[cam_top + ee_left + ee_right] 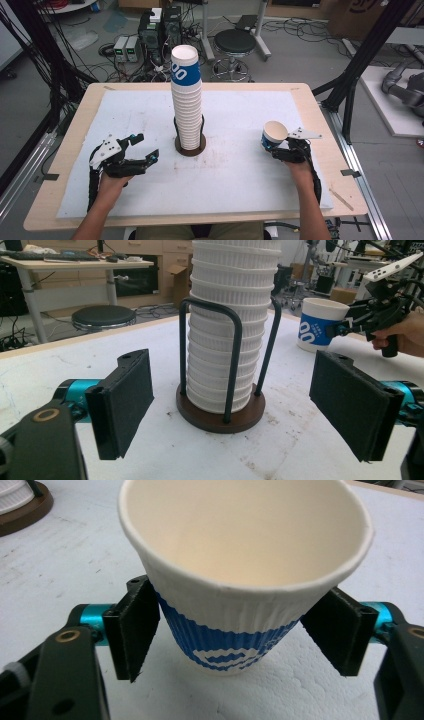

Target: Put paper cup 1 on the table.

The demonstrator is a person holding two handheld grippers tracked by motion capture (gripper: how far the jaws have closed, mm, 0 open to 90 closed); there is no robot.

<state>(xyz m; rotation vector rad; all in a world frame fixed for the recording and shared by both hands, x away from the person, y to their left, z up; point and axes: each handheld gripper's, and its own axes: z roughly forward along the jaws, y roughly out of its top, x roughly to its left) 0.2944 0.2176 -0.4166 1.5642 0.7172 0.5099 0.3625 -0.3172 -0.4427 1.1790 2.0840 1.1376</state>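
We've got the right gripper (230,630) clamped on the paper cup (245,575); light, crushable, so grip low on its ribbed sleeve; left gripper (250,405) gapes wide, empty.

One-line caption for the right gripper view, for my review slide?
Right gripper with its jaws clamped on a blue-and-white paper cup above the white table cover.

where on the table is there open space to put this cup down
Bare white mat lies between the stack in its holder and the right gripper with its cup, and along the near edge between both hands. The far corners, left and right of the stack, are bare too. It is tight at the holder and before the open left gripper.
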